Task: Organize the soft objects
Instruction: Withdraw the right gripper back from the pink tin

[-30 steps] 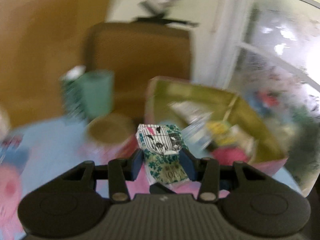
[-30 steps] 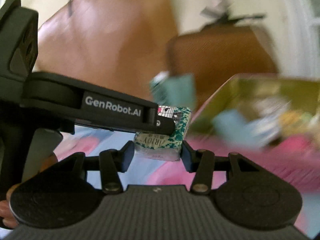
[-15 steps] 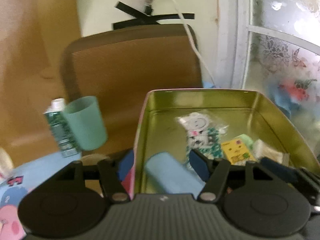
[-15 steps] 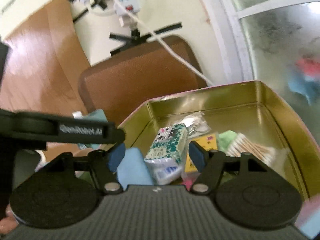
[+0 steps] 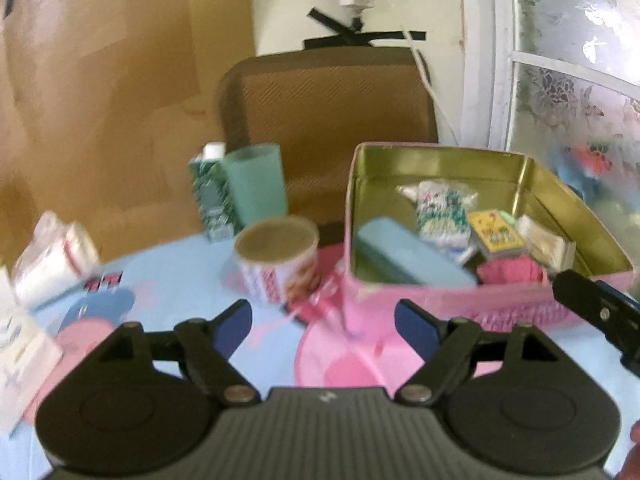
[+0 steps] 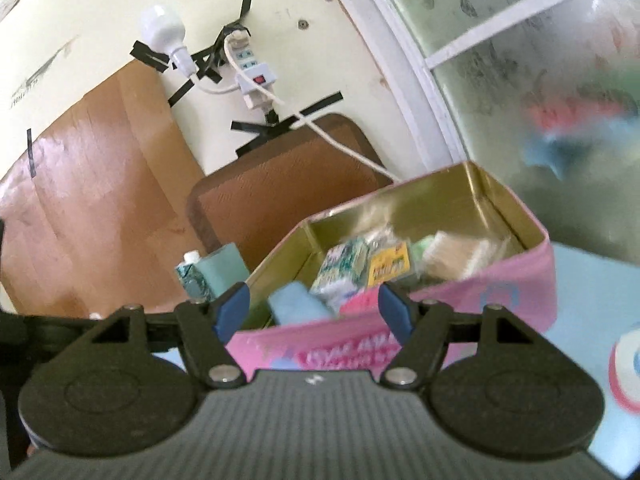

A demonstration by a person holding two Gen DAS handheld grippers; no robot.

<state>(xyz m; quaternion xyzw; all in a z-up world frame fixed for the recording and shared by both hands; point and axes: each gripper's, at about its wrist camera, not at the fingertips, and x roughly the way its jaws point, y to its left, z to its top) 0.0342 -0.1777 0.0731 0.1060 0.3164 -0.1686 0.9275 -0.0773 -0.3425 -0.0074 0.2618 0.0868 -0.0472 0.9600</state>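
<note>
Inside pink tin (image 5: pixel 460 298), green-patterned tissue pack (image 5: pixel 440 216) lengthwise toward far wall

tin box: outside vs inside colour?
The tin box is pink outside with faint lettering, gold inside. Left wrist view shows it best.

Green-patterned tissue pack (image 5: pixel 440 216) inside pink tin (image 5: pixel 452 300)

Left gripper (image 5: pixel 323 322): jaws wide apart after just opening, nothing between them. Tin (image 5: pixel 448 300): ahead, right of centre. Inside the tin: tissue pack (image 5: pixel 440 216), blue case (image 5: pixel 404 256), yellow card (image 5: pixel 496 232). Left of the tin: cup (image 5: pixel 280 264), teal tumbler (image 5: pixel 256 184), carton (image 5: pixel 210 196).
</note>
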